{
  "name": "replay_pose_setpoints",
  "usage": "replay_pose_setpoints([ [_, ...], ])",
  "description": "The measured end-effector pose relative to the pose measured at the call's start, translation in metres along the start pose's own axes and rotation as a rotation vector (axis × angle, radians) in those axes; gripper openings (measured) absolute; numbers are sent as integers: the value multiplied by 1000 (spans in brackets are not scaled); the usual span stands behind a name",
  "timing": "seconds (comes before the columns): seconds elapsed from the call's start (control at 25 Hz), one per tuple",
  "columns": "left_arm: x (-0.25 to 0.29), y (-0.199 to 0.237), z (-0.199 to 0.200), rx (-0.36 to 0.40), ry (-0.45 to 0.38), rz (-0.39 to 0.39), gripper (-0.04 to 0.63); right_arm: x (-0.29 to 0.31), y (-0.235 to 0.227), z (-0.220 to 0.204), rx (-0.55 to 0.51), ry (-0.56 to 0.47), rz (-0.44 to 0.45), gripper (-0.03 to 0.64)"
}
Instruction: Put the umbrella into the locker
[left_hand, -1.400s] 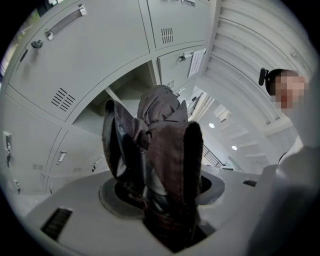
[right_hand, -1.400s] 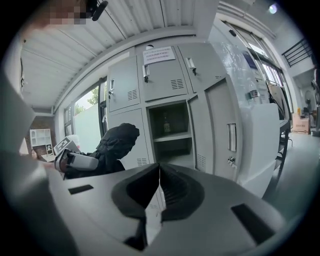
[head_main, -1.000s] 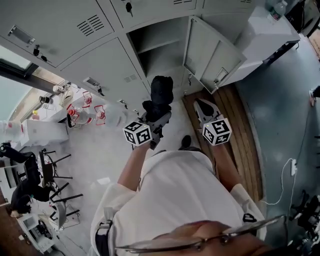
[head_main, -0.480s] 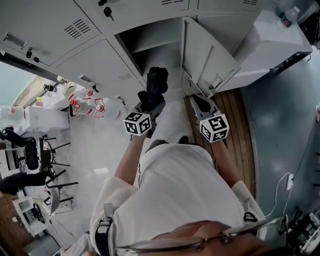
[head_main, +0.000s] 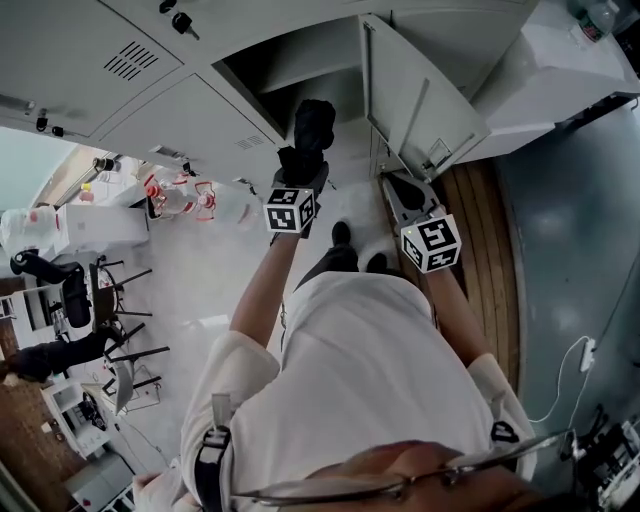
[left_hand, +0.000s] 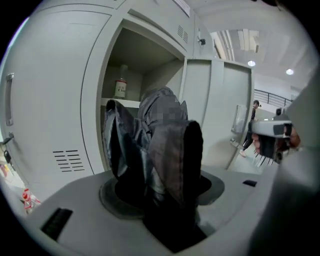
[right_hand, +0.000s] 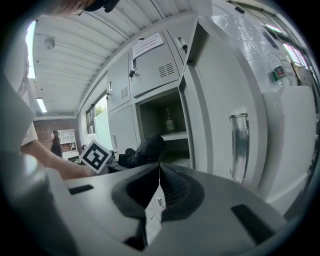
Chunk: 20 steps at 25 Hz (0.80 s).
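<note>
**Item 1.** Folded black fabric umbrella (head_main: 312, 125) (left_hand: 155, 102): a soft, creased, matt bundle. It is clamped between the jaws of the left gripper (head_main: 298, 175) (left_hand: 150, 165), which stand partly apart around its bulk, and it juts out beyond the jaw tips. Its far end lies at the mouth of the open compartment. Whether it has crossed the threshold cannot be told.

**Item 2.** Grey sheet-metal locker (head_main: 300, 70) (left_hand: 165, 75): smooth painted panels with square edges. It stands straight ahead of the left jaws. An inner shelf above the umbrella carries a small bottle (left_hand: 120, 87) (right_hand: 170, 120). The space under the shelf is unoccupied.

**Item 3.** Flat grey locker door (head_main: 420, 100) (right_hand: 225, 125): swung wide, to the right of the left jaws and just ahead of the right jaws. It bears a shiny bar handle (right_hand: 240, 145).

**Item 4.** Right gripper (head_main: 400, 188) (right_hand: 159, 172): jaws pressed together with nothing between them. It is held beside the left gripper and near the door edge. Both forearms are extended toward the locker, and both grippers tilt slightly downward.
</note>
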<state>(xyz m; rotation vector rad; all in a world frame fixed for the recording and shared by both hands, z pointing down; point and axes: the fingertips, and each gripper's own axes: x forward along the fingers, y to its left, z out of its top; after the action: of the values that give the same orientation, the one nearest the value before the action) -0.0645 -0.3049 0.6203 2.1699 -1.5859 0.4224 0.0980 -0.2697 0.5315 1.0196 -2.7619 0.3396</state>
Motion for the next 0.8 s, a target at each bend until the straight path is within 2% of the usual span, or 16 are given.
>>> replay_pose_setpoints([
  [0.16,32,21,-8,94,55,61,233,10,-4,0,-26,11,-32,8],
  [0.4,81,42,-2,162,129,67,233,20,-23,12,-11,13,-88,8],
  [0.68,133,62,5,260,204,117,233,38,-19,7,-18,46,-92,8],
  [0.8,150,67,14,307,201,143,235,45,-18,7,-21,53,-92,8],
])
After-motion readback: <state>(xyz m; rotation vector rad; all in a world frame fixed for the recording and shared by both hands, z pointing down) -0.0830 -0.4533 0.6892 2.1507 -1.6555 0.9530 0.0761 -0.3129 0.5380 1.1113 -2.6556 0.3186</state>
